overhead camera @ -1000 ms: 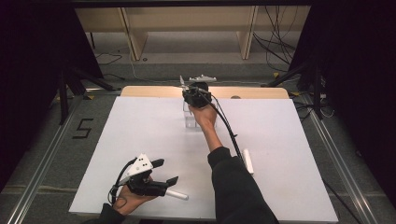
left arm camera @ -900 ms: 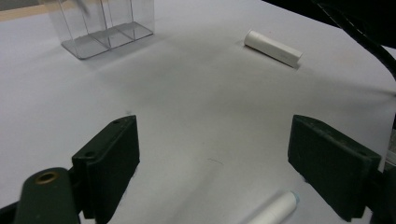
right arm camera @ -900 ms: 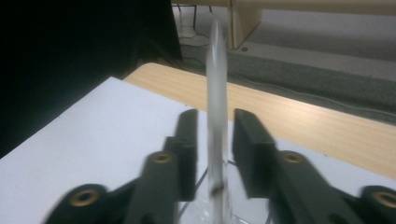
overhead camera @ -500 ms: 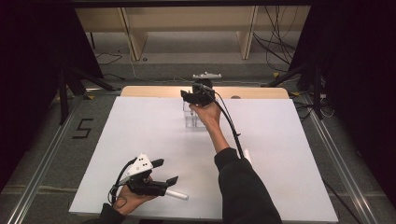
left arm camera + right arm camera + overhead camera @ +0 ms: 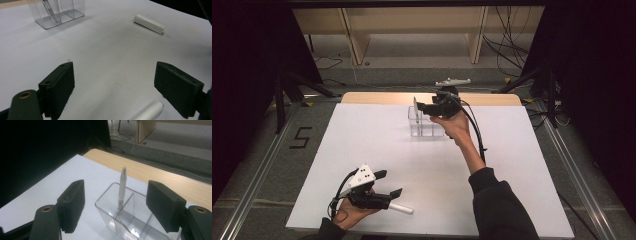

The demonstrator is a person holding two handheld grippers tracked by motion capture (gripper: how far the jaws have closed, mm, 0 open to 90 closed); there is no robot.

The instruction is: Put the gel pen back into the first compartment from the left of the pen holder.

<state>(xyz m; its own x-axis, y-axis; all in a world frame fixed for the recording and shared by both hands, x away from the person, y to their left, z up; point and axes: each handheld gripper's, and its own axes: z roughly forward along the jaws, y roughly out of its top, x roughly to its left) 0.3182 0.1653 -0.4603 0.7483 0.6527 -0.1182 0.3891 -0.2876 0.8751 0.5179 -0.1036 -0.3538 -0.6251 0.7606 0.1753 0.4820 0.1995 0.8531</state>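
Note:
A clear plastic organizer (image 5: 426, 128) with compartments stands at the table's far middle. A thin translucent pen (image 5: 415, 104) leans upright in its left compartment; the right gripper view shows that pen (image 5: 122, 188) in the organizer (image 5: 140, 227). My right gripper (image 5: 423, 107) hovers over the box, open, jaws on either side of the pen without touching it. My left gripper (image 5: 390, 184) rests low at the near left, open and holding nothing. A white cylinder (image 5: 401, 208) lies just beside it, also seen as the cylinder (image 5: 150, 113) near the right jaw.
A second white cylinder (image 5: 149, 23) lies farther out on the white table sheet (image 5: 362, 140). A wooden strip (image 5: 377, 97) edges the table's far side, with cables and stands on the floor beyond.
My right hand has shifted to the right and risen a little above the organizer, its jaws now pointing left. The pen stays in the box. My left gripper has not moved.

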